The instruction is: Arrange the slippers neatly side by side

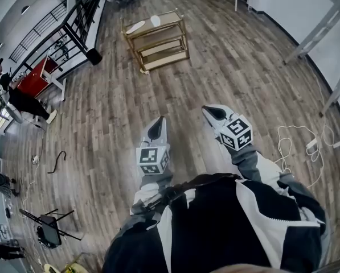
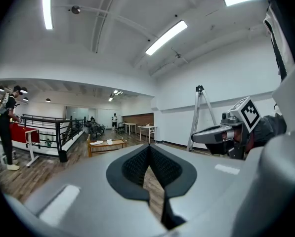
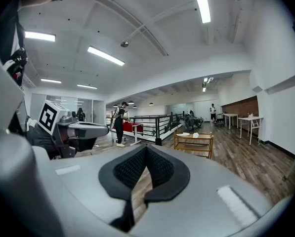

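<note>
jaws of the left gripper (image 1: 156, 125) press together on nothing, and so do those of the right gripper (image 1: 211, 112), both held above the wooden floor (image 1: 101, 112); where the slippers lie cannot be told.

Your left gripper (image 1: 158, 121) and right gripper (image 1: 207, 111) are grey with black pads (image 1: 155, 131). The left cube (image 1: 152, 159) and right cube (image 1: 236, 133) show black and white squares. Your jacket (image 1: 215, 232) is black and white. The floor (image 1: 101, 129) is brown planks. The shelf (image 1: 158, 48) is gold.
</note>
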Demonstrator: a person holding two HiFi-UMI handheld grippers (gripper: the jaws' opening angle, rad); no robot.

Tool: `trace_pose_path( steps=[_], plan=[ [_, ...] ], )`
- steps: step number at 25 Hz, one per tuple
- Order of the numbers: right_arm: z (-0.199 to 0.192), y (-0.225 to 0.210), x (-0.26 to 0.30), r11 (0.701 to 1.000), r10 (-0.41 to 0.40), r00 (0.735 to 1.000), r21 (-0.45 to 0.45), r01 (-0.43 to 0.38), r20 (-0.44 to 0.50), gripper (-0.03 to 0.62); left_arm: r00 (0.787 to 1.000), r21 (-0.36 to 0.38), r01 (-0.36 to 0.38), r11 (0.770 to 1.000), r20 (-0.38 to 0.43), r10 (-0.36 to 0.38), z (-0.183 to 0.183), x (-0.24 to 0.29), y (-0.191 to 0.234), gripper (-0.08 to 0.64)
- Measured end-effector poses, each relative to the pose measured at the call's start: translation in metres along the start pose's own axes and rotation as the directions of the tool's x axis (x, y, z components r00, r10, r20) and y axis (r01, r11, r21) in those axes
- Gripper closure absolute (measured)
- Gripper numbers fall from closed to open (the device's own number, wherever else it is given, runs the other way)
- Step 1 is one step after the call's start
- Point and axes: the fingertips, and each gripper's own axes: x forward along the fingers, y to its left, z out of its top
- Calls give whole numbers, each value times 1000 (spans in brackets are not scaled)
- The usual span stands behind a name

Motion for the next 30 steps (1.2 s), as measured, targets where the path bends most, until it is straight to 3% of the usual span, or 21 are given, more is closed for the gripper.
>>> trace_pose_path(
  steps=[5, 13, 30],
  plan=[
    [2, -5, -3, 1000, -12, 1000, 6, 12, 20, 588, 1000, -4, -1, 1000, -1, 1, -1, 2, -2, 546],
    [-2, -5, -7, 999, 42, 999, 20, -43, 30, 588, 1000, -29, 27, 999, -7, -27, -5, 10, -16, 546],
    [-5, -26, -5, 997, 70, 997, -28, -69, 25, 588, 1000, -6, -1, 1000, -15, 1, -6, 32, -29, 546]
  ],
)
